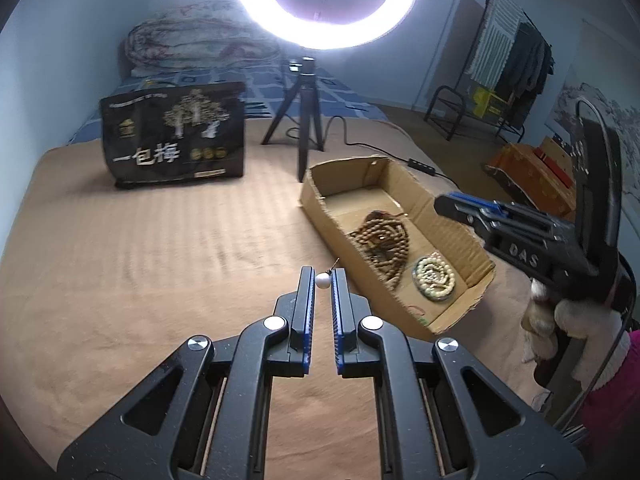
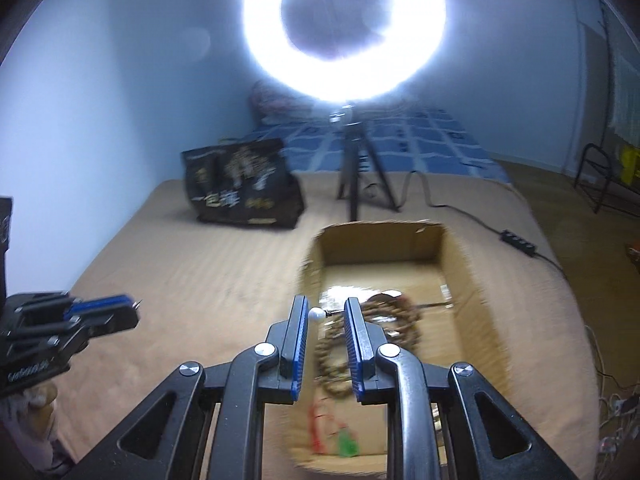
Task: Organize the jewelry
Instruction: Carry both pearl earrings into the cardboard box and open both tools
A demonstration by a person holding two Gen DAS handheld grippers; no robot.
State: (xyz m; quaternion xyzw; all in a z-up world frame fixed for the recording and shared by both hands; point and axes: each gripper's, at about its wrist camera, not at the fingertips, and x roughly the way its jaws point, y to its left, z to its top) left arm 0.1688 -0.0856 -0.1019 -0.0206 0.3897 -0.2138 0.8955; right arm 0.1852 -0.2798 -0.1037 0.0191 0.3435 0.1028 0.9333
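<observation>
My left gripper (image 1: 323,278) is shut on a white pearl earring (image 1: 322,280) with a thin metal hook, held over the tan blanket just left of the cardboard box (image 1: 320,216). The box holds a brown bead necklace (image 1: 382,240) and a pale bead bracelet (image 1: 435,278). My right gripper (image 2: 326,314) hovers over the box (image 2: 456,264); a second white pearl earring (image 2: 317,313) rests against its left finger, with a small gap to the right finger. Below it lie the brown beads (image 2: 396,320) and a red-and-green item (image 2: 340,436). The right gripper also shows in the left wrist view (image 1: 444,204).
A black snack bag (image 1: 174,134) stands at the back left on the tan blanket (image 1: 140,260). A tripod (image 1: 302,120) with a bright ring light (image 1: 324,4) stands behind the box. A cable with an inline switch (image 2: 518,242) runs off to the right.
</observation>
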